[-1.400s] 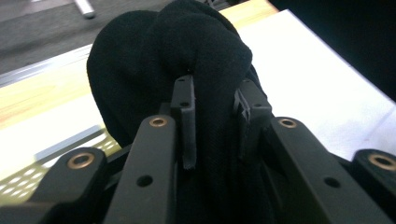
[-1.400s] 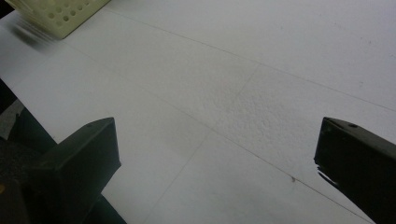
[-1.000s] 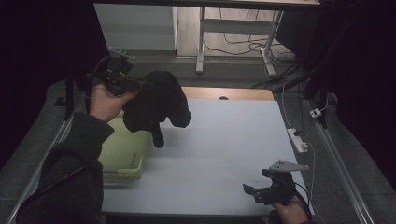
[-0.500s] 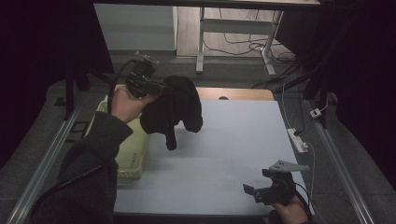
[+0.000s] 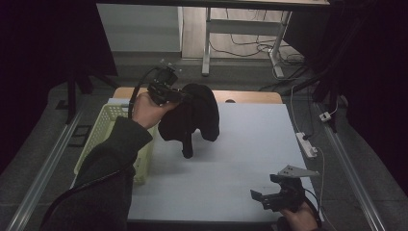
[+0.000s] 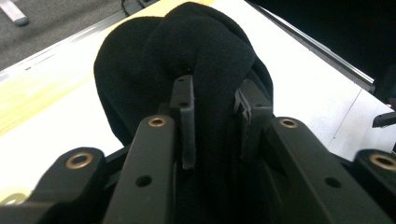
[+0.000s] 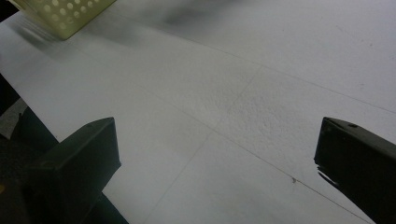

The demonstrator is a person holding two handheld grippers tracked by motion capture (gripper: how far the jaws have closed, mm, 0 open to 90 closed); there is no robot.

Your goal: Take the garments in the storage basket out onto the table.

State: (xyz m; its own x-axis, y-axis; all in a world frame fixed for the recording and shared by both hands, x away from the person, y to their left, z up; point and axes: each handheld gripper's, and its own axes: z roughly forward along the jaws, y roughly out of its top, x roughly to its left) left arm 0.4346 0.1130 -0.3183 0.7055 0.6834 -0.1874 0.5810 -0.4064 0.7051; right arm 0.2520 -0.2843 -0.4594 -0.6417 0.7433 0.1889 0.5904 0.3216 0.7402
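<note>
A black fleece garment hangs above the white table top, bunched and drooping, one narrow end reaching down toward the sheet. My left gripper is shut on its upper fold; in the left gripper view the cloth is pinched between both black pads. A hand and dark sleeve carry that gripper over the table's left half. My right gripper rests low at the near right edge, jaws wide apart and nothing between them; the right gripper view shows bare table between its fingertips.
A pale yellow perforated basket stands at the table's left edge, seen also as a basket corner. A white power strip lies beside the right edge. A strip of wooden surface shows behind the white sheet.
My left gripper carried the black garment rightward and a little lower, from above the basket out over the white sheet. The right gripper stayed where it was.
</note>
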